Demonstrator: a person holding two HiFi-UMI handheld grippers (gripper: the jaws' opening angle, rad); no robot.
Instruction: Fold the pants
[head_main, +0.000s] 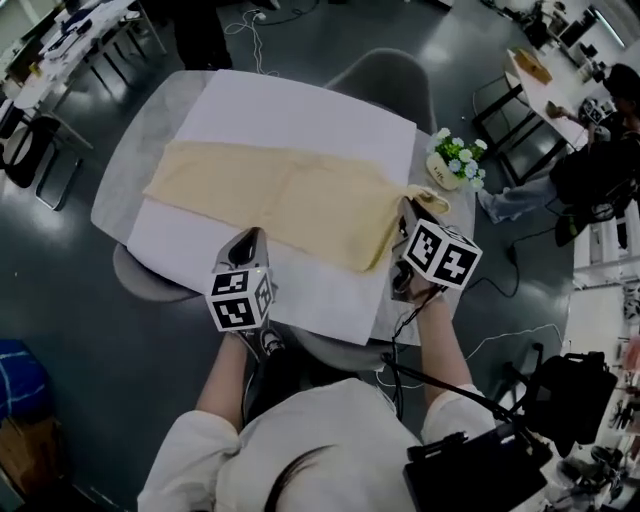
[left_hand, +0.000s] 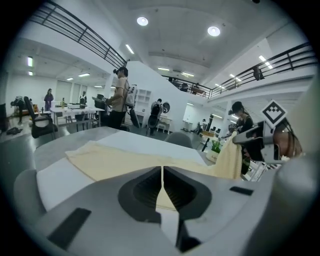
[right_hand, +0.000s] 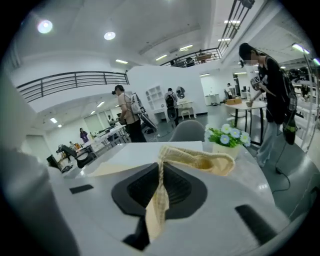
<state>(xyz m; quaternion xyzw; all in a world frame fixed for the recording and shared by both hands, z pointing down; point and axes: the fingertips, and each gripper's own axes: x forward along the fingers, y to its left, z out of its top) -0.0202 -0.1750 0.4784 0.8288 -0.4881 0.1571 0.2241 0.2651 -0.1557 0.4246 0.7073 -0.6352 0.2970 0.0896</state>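
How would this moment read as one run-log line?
task: fold pants | left gripper: shut on pants' near edge | right gripper: shut on pants' lifted end | rest: flat on table

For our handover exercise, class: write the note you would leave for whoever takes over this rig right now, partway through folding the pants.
Left gripper: jaws shut on the near edge of the pants.
Right gripper: jaws shut on the pants' right end, lifted off the sheet.
Pants: laid lengthwise across the sheet on the table; flower pot beside the right end.
Done: both grips taken, right end raised.
Left: probably carry the held end over to the left end, lay flat, release.
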